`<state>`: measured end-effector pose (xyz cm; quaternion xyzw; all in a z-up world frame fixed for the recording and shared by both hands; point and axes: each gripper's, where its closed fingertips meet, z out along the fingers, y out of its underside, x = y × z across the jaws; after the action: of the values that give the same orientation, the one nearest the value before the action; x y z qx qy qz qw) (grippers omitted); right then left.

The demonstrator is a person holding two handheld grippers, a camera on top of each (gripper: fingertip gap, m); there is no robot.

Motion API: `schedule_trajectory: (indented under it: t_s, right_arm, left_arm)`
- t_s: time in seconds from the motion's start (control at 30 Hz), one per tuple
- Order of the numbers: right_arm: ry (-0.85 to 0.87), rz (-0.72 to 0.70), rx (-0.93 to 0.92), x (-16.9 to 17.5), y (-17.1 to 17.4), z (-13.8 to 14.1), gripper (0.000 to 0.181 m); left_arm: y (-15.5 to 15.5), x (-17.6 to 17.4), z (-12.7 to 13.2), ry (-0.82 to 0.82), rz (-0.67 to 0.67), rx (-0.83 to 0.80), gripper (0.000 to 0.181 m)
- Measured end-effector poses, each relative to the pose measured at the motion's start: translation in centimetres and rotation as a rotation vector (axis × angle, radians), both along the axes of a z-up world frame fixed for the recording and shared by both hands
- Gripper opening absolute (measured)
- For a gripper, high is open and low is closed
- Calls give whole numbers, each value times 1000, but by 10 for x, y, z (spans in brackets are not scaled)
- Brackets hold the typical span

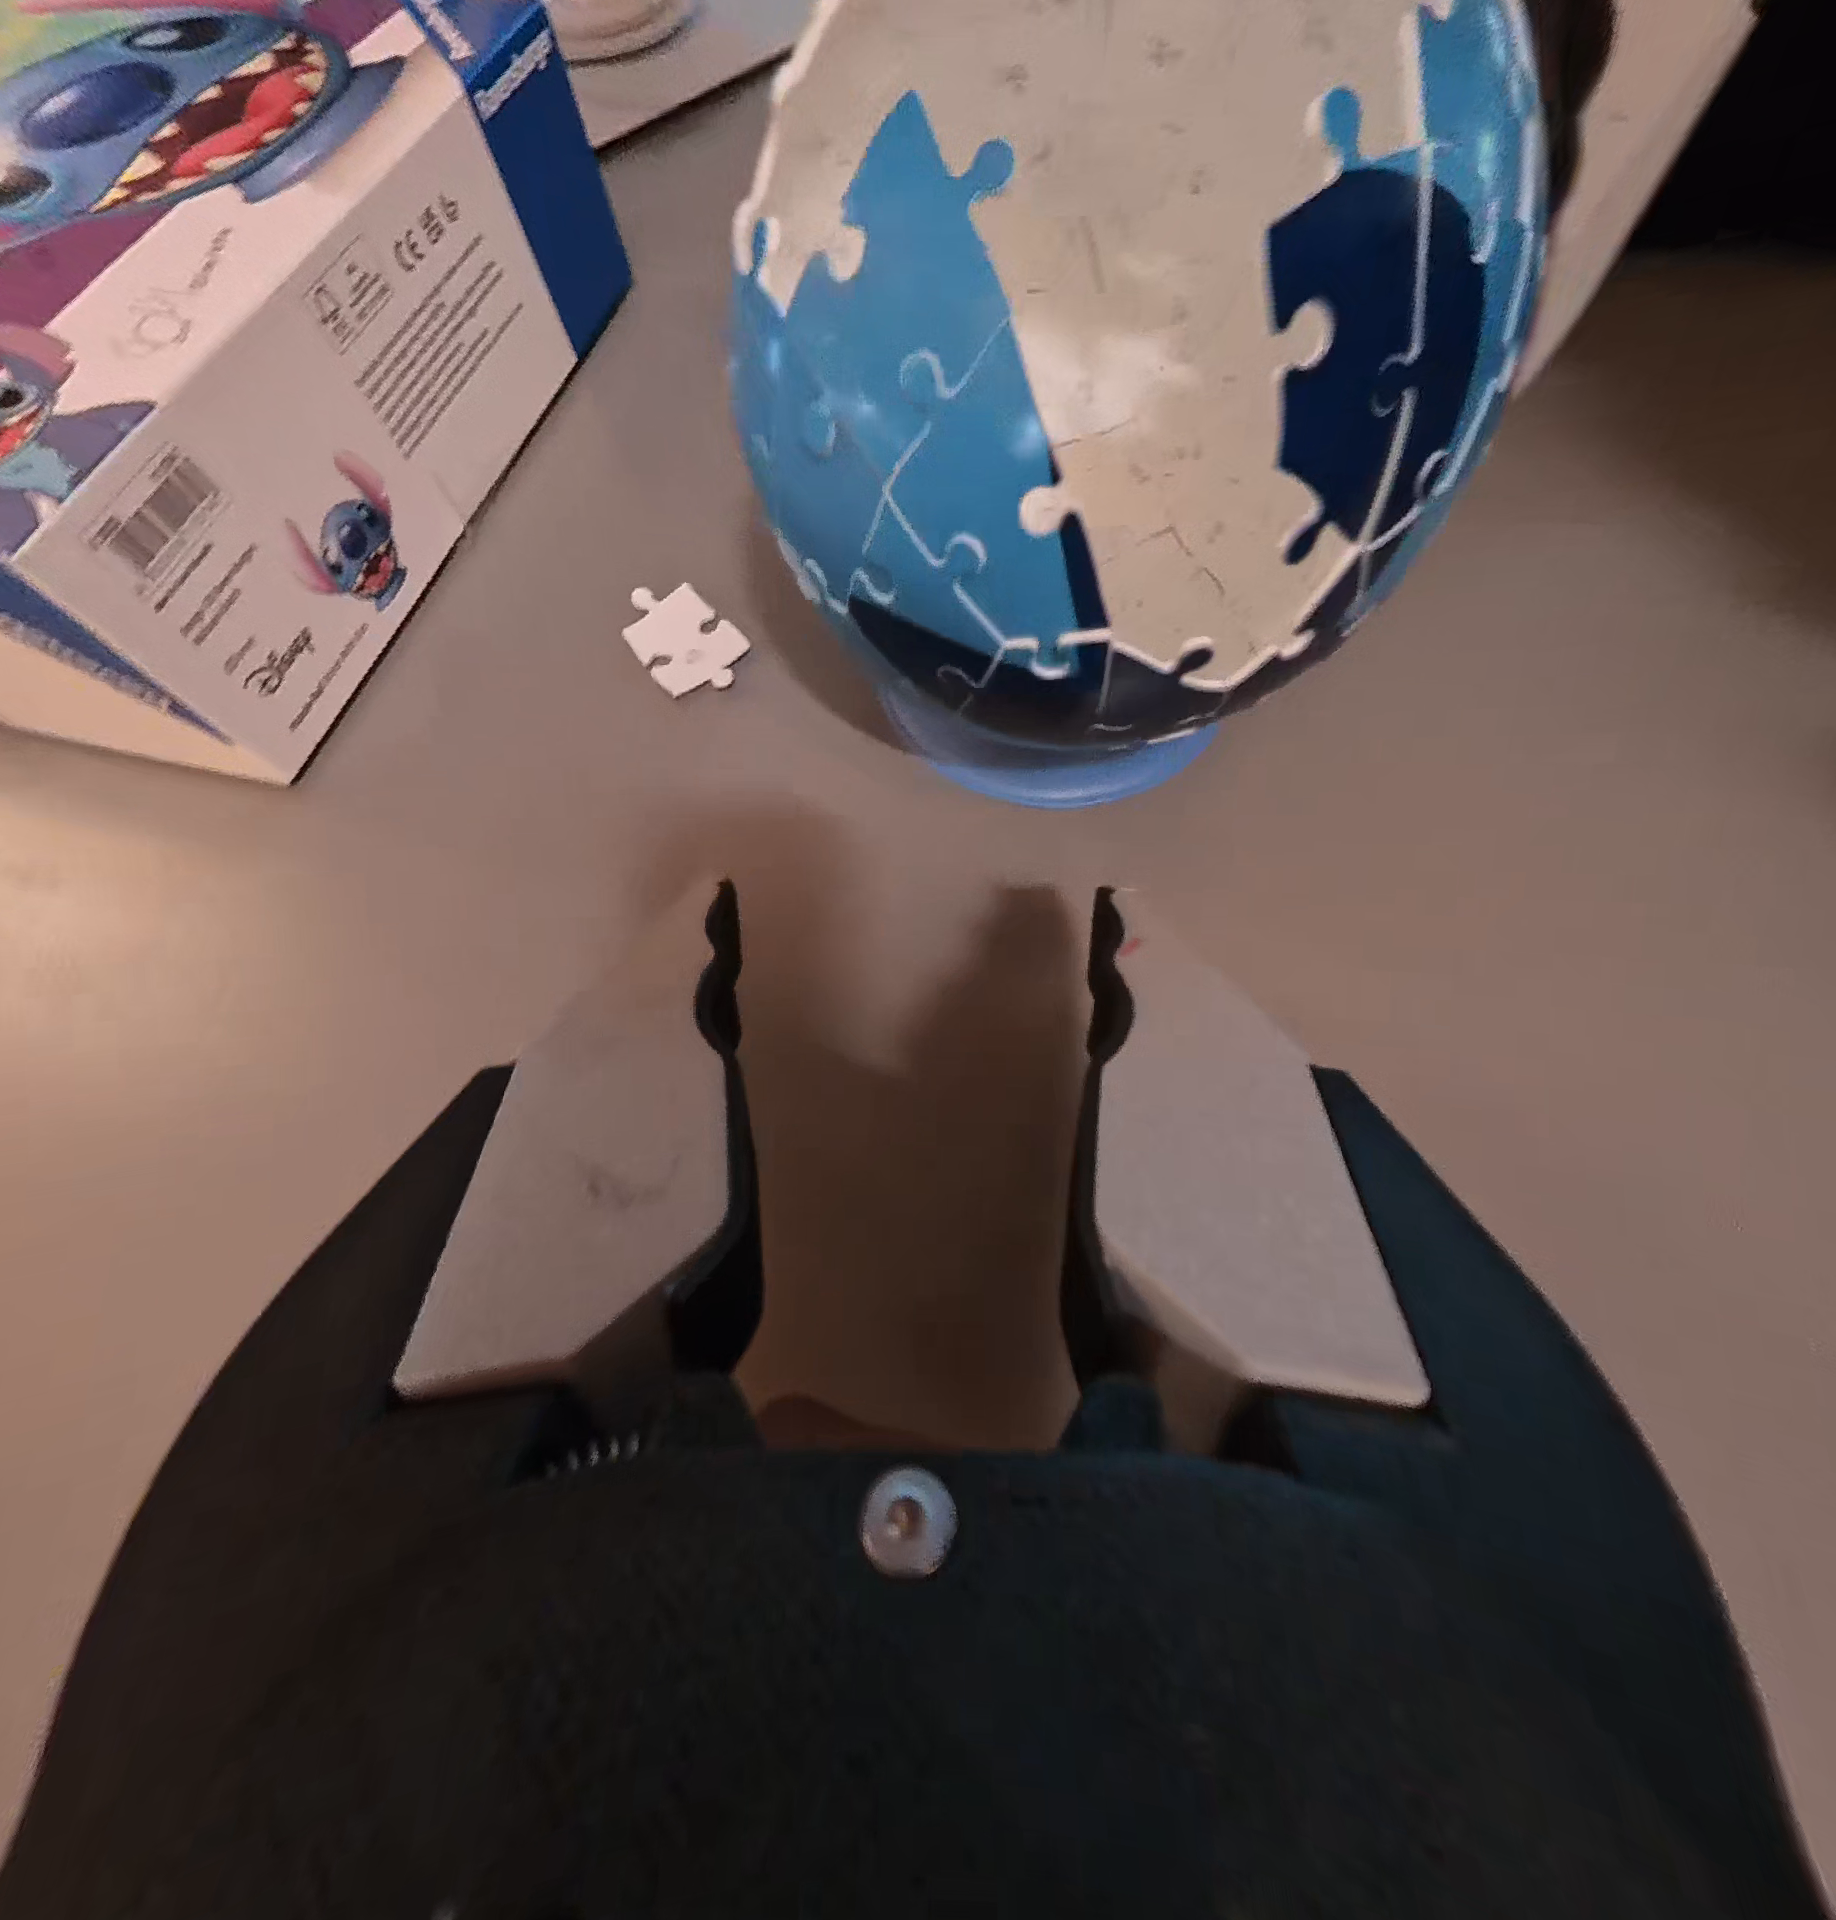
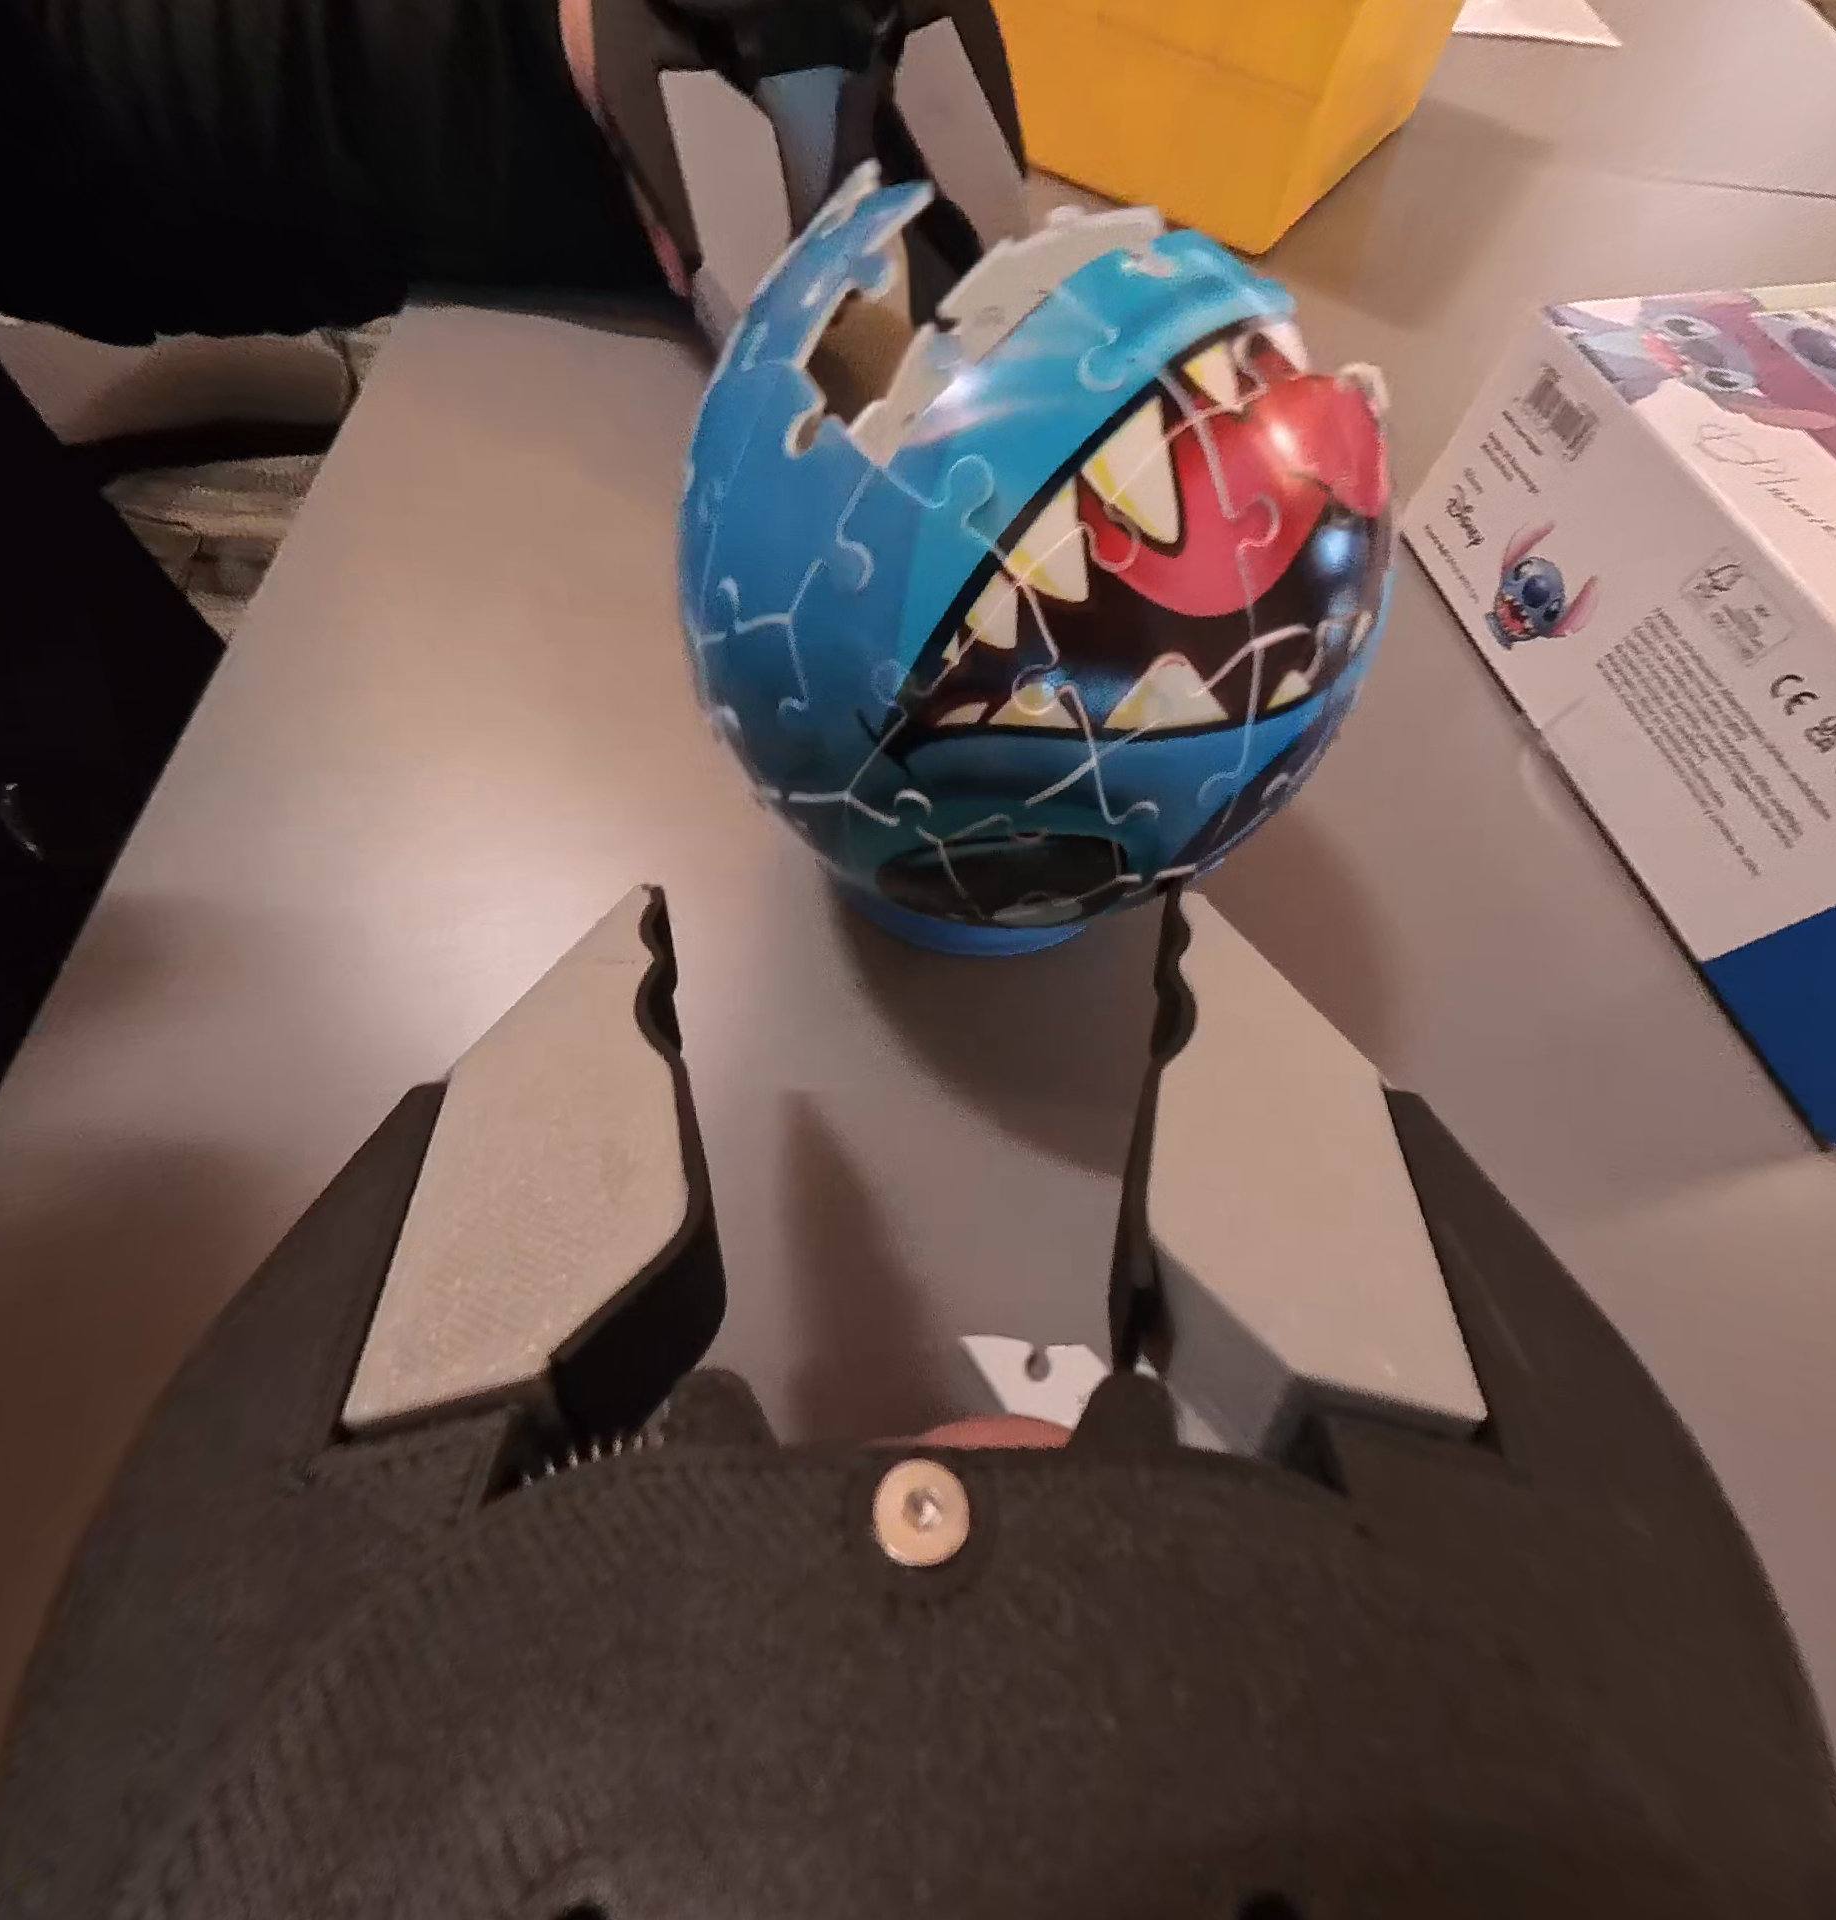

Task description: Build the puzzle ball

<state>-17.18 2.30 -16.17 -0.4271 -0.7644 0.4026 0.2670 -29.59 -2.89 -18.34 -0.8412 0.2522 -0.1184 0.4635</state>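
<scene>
Assembly unfinished: blue plastic puzzle ball (image 2: 1039,582) sits on grey counter (image 2: 478,727), top gaps open. Both hand-held grippers (image 1: 909,904) (image 2: 914,914) gape empty; you likely fetch loose white piece (image 1: 685,642) next.

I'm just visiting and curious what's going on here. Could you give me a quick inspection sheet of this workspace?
Surface: grey table, bare around the ball.
Job's things: puzzle ball part-built, open gap at top, seated on a blue stand; one loose piece lies white side up, between ball and box; another piece lies under the right gripper.
Clutter: puzzle box; yellow box.
Grippers: left gripper and right gripper both have jaws open, empty, short of the ball.
Cables: nothing seen.
Surroundings: dark, unclear.
</scene>
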Motion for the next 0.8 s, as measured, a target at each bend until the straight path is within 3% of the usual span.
schedule_trajectory:
  t_s: [0.3, 0.57, 0.67, 0.8]
  right_arm:
    - [-44, 141, 40, 17, -58, -11, 88]
    - [-15, 292, 21, 15, -112, -7, 86]
    - [17, 269, 51, 18, -102, 1, 80]
    - [70, 141, 5, 21, -60, 17, 76]
  left_arm:
    - [-25, -34, 8, -98, 128, 11, 62]
    - [-48, -37, 0, -46, 96, -24, 64]
    - [-53, -34, 4, -70, 76, -4, 64]
    - [-59, -17, 18, -141, 10, 49, 64]
